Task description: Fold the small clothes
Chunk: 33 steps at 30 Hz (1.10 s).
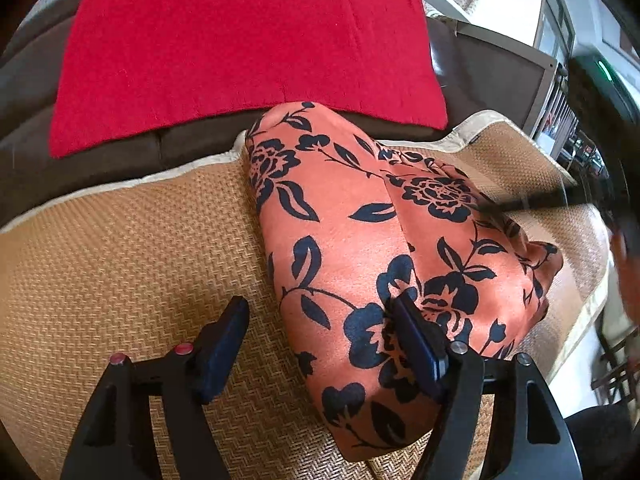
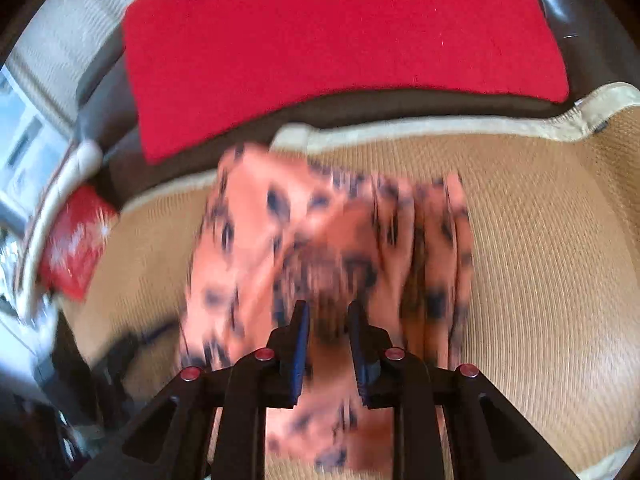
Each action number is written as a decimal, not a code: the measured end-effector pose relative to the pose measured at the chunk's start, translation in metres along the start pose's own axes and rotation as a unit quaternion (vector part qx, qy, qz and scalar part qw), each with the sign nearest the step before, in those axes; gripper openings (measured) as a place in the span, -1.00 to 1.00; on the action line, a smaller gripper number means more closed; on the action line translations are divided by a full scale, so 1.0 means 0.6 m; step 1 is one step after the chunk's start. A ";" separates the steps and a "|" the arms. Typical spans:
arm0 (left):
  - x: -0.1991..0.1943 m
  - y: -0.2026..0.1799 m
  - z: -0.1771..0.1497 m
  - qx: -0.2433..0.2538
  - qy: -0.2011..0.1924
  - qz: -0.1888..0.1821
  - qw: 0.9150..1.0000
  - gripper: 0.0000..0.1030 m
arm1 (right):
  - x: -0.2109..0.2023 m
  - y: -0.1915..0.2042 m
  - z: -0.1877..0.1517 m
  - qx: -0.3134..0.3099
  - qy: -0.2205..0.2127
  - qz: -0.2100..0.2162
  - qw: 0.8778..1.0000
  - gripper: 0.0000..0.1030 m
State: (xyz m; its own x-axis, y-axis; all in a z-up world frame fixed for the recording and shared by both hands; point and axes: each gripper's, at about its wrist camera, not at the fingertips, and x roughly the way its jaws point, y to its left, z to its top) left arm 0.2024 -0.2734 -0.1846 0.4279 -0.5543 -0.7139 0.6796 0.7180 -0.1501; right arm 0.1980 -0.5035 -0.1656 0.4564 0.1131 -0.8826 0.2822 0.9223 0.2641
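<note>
Nearest, the left tool point(image 1: 320, 340) stands released, its fingers spread wide — one over the woven mat point(image 1: 120, 240), the other resting on the orange flowered cloth point(image 1: 340, 232). The right tool point(image 2: 328, 328) has narrow jaws with blurred cloth between them; whether it grips, I cannot tell. The cloth lies bunched on the mat, partly doubled over but not yet flat or neat. Beyond it, a red garment point(image 1: 240, 52) lies spread out — seemingly unfolded and still to do.
</note>
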 end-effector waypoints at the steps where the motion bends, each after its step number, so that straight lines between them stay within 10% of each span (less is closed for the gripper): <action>1: -0.004 -0.002 -0.001 -0.002 0.000 0.001 1.000 0.48 | 0.012 -0.001 -0.027 -0.006 0.016 -0.014 1.000 -0.51; 5: 0.000 -0.001 -0.004 -0.010 0.001 0.005 1.000 0.55 | 0.025 -0.012 -0.073 -0.036 0.013 -0.010 0.999 -0.51; 12: -0.001 -0.001 -0.005 -0.001 -0.002 0.007 1.000 0.58 | 0.006 0.056 0.046 -0.064 -0.005 0.003 0.998 -0.48; 24: -0.011 0.005 0.011 -0.009 -0.011 0.024 1.000 0.63 | 0.255 0.106 0.182 -0.037 0.077 0.082 0.993 -0.49; 33: -0.011 -0.015 0.007 0.013 -0.019 0.043 0.999 0.63 | 0.121 0.060 0.104 -0.006 0.003 0.119 0.993 -0.46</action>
State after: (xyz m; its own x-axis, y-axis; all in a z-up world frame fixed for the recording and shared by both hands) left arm 0.1963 -0.2781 -0.1757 0.5073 -0.5076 -0.6964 0.6550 0.7522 -0.0711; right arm 0.2938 -0.4849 -0.1959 0.5033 0.3300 -0.7987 0.1569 0.8740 0.4600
